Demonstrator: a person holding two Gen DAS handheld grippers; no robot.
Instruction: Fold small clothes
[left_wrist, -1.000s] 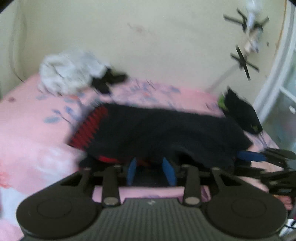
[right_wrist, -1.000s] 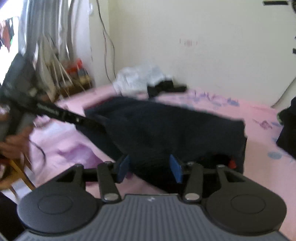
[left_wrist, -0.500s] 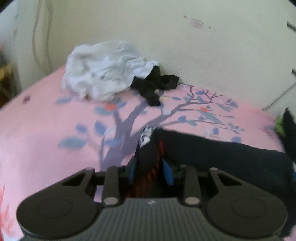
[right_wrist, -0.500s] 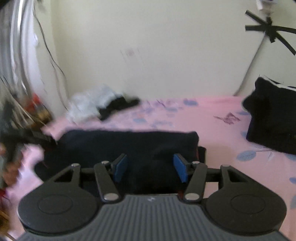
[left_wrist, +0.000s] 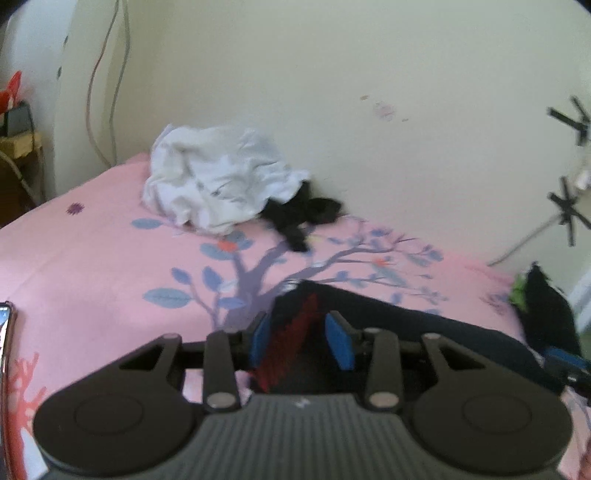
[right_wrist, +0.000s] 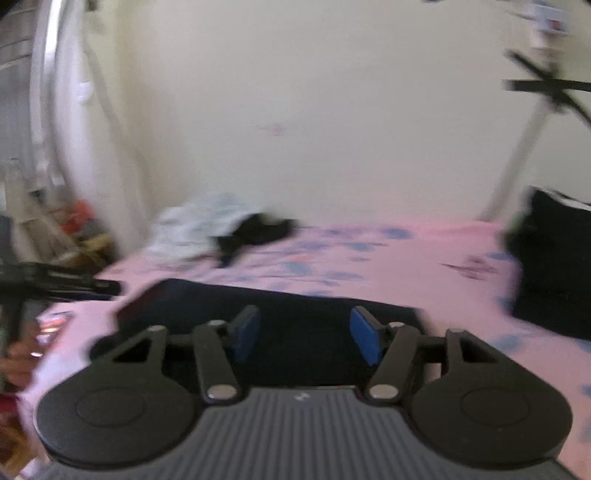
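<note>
A dark garment (left_wrist: 424, 332) with a red striped band (left_wrist: 295, 332) lies in a long folded strip on the pink bedsheet (left_wrist: 92, 266). My left gripper (left_wrist: 299, 341) has the banded end bunched upright between its blue pads; the pads still touch the cloth while the jaws are opening. In the right wrist view the same garment (right_wrist: 295, 306) lies flat. My right gripper (right_wrist: 304, 334) hovers over its near edge, jaws opening wide, pads clear of the cloth. The right gripper's blue tip (left_wrist: 565, 363) shows at the left view's right edge. The left gripper (right_wrist: 59, 286) is a blur at the right view's left.
A crumpled white pile (left_wrist: 218, 181) and a small black garment (left_wrist: 299, 214) lie against the far wall. A stack of dark clothes (right_wrist: 554, 258) sits at the right of the bed. A phone (left_wrist: 4, 332) lies at the left edge. A stand (right_wrist: 517, 155) leans by the wall.
The dark garment went from spread out to a narrower folded strip. My left gripper swung to its red-banded end and pinched it. The right jaws widened over the cloth.
</note>
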